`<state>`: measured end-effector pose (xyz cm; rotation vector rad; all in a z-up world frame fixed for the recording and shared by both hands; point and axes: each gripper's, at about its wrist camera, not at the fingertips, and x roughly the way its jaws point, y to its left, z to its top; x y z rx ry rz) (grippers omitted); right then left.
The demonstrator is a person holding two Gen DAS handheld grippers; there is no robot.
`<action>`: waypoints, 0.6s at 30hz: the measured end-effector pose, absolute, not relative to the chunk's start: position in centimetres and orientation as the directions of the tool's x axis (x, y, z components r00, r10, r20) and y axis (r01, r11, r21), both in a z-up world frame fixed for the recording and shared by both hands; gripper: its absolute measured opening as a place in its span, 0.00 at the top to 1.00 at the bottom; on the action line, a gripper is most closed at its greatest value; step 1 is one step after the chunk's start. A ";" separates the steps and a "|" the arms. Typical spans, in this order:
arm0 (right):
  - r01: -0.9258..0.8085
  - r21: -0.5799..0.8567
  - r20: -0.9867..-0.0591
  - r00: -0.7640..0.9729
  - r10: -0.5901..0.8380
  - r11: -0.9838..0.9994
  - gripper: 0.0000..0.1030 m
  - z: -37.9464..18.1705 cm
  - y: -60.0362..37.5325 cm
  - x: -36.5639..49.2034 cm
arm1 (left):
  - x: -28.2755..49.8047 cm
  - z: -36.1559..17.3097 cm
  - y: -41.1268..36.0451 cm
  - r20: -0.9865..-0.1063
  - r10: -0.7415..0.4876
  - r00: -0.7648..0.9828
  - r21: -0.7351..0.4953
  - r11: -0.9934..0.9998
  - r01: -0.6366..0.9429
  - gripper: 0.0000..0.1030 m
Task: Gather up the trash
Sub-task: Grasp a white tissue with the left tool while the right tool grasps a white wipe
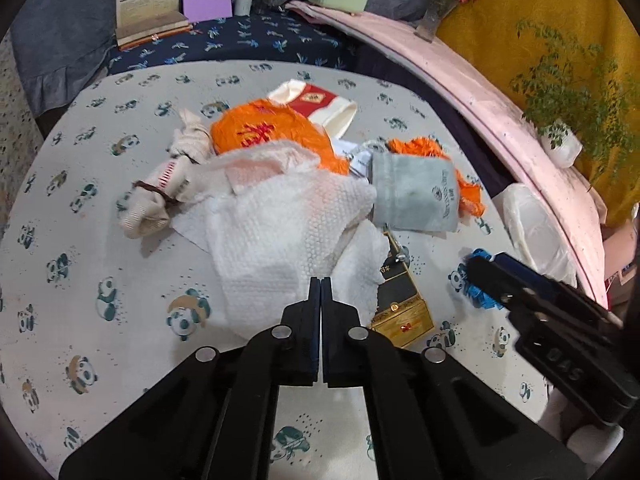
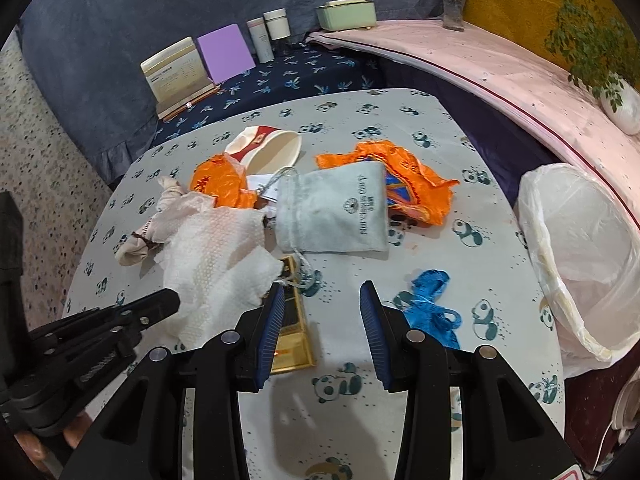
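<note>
The left claw (image 1: 321, 280) is clenched at the edge of the tissue (image 1: 280, 232), though whether it pinches it is unclear. The right claw (image 2: 322, 294) hangs released above the desk (image 2: 440, 280), between box (image 2: 294, 344) and blue scrap (image 2: 430, 300). Lift the tissue cleanly, then carry it to the bin (image 2: 560, 248) at the desk's right.

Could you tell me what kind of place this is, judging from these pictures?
Probably a room in a home. A small table with a panda-print tablecloth holds scattered trash, a bin lined with a plastic bag stands beside it, and potted plants and cosmetic bottles sit on cloth-covered furniture behind.
</note>
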<state>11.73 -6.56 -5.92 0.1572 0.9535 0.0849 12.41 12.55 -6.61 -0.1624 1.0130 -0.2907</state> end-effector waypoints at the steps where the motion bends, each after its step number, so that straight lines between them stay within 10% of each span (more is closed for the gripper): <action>1: -0.010 0.174 -0.805 0.575 0.148 0.985 0.62 -5.9 -6.3 11.8 | 12.2 -6.1 13.0 -0.804 -0.308 0.508 -0.264 0.951 0.159 1.00; 6: -0.045 0.169 -0.803 0.574 0.164 0.985 0.62 -5.8 -4.6 12.4 | 12.5 -6.0 14.5 -0.810 -0.288 0.511 -0.262 0.957 0.125 0.97; 11: -0.044 0.156 -0.801 0.579 0.152 0.987 0.62 -5.5 -4.5 12.5 | 13.3 -8.1 14.5 -0.823 -0.323 0.467 -0.321 0.943 0.085 0.52; 17: -0.019 0.151 -0.809 0.572 0.135 0.988 0.62 -5.7 -5.1 12.7 | 14.2 -10.8 12.1 -0.851 -0.302 0.430 -0.280 0.953 0.114 0.53; 18: -0.020 0.149 -0.811 0.570 0.134 0.989 0.62 -5.8 -5.0 12.7 | 14.3 -11.3 11.9 -0.859 -0.301 0.415 -0.278 0.953 0.117 0.68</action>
